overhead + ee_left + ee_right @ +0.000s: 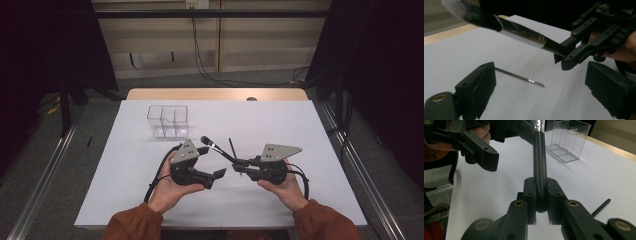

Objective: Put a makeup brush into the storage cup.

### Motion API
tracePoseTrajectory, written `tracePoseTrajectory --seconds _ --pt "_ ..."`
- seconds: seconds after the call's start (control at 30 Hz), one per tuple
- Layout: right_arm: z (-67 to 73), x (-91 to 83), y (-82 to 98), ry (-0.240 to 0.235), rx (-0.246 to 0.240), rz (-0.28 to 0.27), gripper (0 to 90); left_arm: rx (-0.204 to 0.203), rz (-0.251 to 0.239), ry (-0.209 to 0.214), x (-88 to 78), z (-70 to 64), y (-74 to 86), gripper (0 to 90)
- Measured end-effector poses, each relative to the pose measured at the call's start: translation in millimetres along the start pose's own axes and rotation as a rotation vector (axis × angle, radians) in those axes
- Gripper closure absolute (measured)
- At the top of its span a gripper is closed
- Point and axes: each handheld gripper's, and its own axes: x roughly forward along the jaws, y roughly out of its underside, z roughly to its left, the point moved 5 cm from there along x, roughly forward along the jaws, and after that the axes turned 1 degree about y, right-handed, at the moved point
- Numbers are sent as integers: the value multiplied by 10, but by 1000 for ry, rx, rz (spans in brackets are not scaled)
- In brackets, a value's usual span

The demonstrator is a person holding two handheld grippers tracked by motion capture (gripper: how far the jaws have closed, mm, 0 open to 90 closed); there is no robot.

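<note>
Black brush [539,167] handle end hidden — clamped in right gripper [540,195].

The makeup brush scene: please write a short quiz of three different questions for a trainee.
1. True or false: the right gripper is shut on the handle of the makeup brush.
2. What lies flat on the white table below the brush? A) a thin black stick B) a spoon C) a sponge
3. Fill in: the clear organizer has nothing inside and stands on the far ____ part of the table in the high view.

Key:
1. True; in the right gripper view its fingers press the handle from both sides, while the left gripper is open.
2. A, the thin black stick.
3. Left.
</note>
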Motion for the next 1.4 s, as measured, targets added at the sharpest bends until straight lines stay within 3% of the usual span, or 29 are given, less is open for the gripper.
tracePoseTrajectory --seconds 0.33,0.47,0.8,0.87,0.93,1.4 --pt "7 -3 -12 1 0 -14 800 -24 -44 -2 75 1 -112 264" --pt "3 -8 -12 2 4 -19 800 -46 -53 12 102 -10 -141 295" --pt "4 -9 -9 -2 5 -24 800 -113 -75 3 90 47 -213 428" --pt "5 -2 -5 -4 5 -24 800 -124 -78 10 89 58 -234 453" --pt "8 2 -3 -3 6 -25 799 -127 -78 16 82 52 -246 533" --pt "25 36 15 -16 1 -13 797 -224 -114 98 45 90 -301 707"
